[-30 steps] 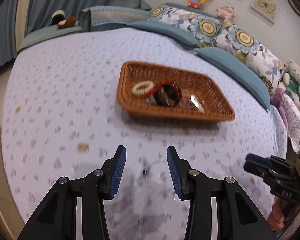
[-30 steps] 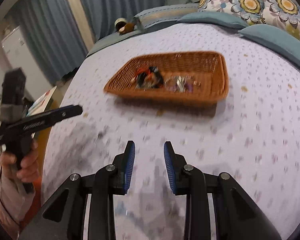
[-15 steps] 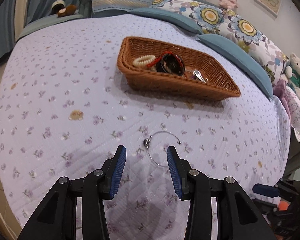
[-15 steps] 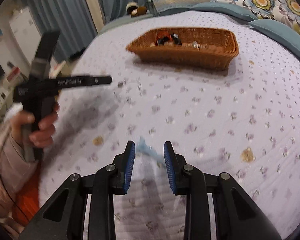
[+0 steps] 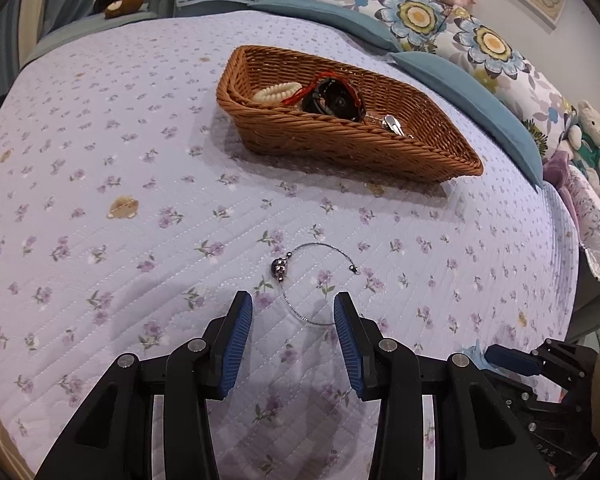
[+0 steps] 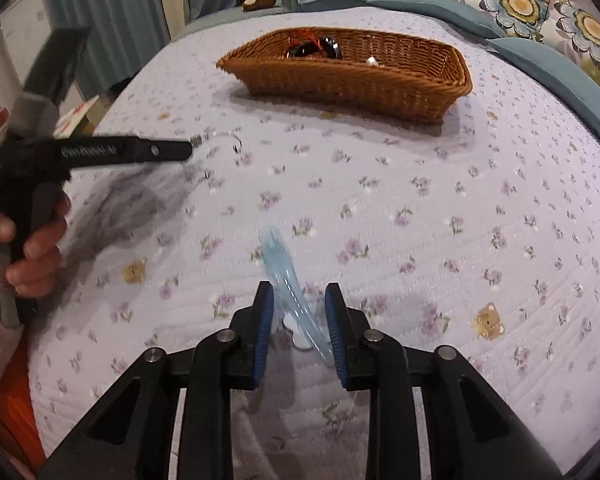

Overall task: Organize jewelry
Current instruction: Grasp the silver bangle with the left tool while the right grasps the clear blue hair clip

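A thin silver wire bracelet [image 5: 315, 280] with a dark bead lies on the purple floral quilt, just ahead of my open left gripper [image 5: 293, 314]; its near arc is between the fingertips. It also shows in the right wrist view [image 6: 224, 138], by the left gripper's tip [image 6: 180, 151]. A pale blue clear hair clip [image 6: 286, 280] lies on the quilt and reaches between the fingers of my open right gripper [image 6: 299, 308]. The wicker basket [image 5: 340, 148], also in the right wrist view [image 6: 352, 80], holds a cream bead bracelet [image 5: 277, 93], a dark bracelet with red cord [image 5: 332, 98] and a silver piece [image 5: 394, 123].
Blue and floral pillows [image 5: 460, 40] line the far side of the bed. Plush toys [image 5: 590, 136] sit at the right edge. The right gripper [image 5: 540, 364] shows at the lower right of the left wrist view. Curtains [image 6: 112, 12] hang beyond the bed's left side.
Both grippers have dropped lower and nearer the quilt. The left one has closed in on the silver bracelet; the right one has moved up around the blue clip.
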Available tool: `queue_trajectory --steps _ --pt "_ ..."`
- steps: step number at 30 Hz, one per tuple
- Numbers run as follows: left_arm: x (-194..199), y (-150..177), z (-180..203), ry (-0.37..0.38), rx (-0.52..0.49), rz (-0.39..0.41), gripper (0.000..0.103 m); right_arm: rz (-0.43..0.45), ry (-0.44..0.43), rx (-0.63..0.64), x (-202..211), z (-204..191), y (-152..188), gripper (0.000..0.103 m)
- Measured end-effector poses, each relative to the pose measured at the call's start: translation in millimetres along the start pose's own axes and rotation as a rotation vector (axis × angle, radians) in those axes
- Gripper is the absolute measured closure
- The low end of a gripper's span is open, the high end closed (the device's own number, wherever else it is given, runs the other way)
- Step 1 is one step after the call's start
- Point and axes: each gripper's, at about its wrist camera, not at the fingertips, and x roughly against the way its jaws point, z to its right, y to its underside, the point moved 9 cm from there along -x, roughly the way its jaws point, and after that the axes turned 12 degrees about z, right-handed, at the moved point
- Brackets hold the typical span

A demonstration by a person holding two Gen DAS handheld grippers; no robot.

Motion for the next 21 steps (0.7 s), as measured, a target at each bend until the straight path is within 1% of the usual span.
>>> queue_trajectory --steps 4,8,12,14,17,18,19,20,21 --pt "-8.9 -6.0 -1.5 -0.027 0.002 0.006 0.059 -0.007 -0.001 -0.020 -4.8 1.6 -0.8 0.073" --pt "-20.0 -11.4 -6.2 -0.048 0.014 -0.005 0.059 -0.013 -0.005 -0.022 -5.7 1.4 1.1 0.073" --pt "-27.7 -11.5 -3.8 -0.065 -0.009 -0.010 0.060 -0.016 0.011 -0.014 -7.8 1.2 1.3 0.075" --pt "-29.2 -12.0 -2.9 -0.065 -0.006 -0.008 0.060 -0.017 0.029 -0.003 -8.9 1.4 1.3 0.086" --pt "-31.1 -13.6 -4.6 -0.057 0.014 -0.004 0.060 -0.014 0.037 -0.006 -9.0 2.6 0.2 0.090" --pt "-31.9 -13.9 -3.9 -0.061 0.011 -0.002 0.062 -0.013 0.040 -0.008 -9.3 3.0 -0.8 0.091" --pt "-32.5 -14.1 -3.5 -0.072 0.002 0.000 0.067 -0.011 0.042 -0.012 -9.6 3.6 -2.4 0.091" --pt "-32.9 -14.2 -3.5 -0.079 -0.006 0.002 0.070 -0.009 0.042 -0.016 -10.1 3.9 -3.8 0.092" --pt "-34.0 -15.0 -3.4 -0.079 -0.007 0.002 0.079 -0.008 0.044 -0.023 -11.6 4.8 -6.5 0.092"
